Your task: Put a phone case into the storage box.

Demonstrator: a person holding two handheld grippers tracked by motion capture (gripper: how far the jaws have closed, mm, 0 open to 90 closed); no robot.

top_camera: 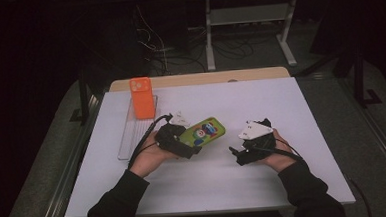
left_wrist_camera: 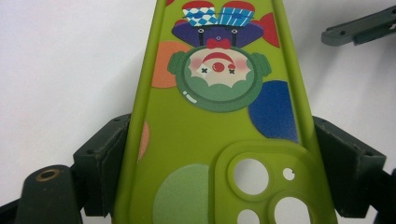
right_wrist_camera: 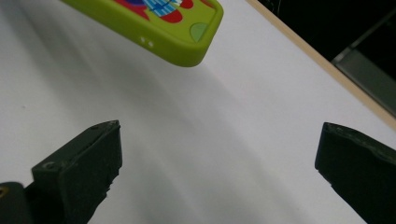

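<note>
Bare desk [top_camera: 281, 104] fills the frame's right and bottom; the orange case [top_camera: 142, 97] on its clear tray [top_camera: 132, 136] blocks the upper left

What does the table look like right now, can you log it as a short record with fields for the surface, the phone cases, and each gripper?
surface: white table top
green case: green phone case with a clown print, lifted off the table, camera cutouts toward the left gripper
orange case: orange phone case, upright at the far end of a clear tray
left gripper: left gripper, fingers clamped on the green case's long edges
right gripper: right gripper, fingers wide apart, nothing between them, beside the green case
</note>
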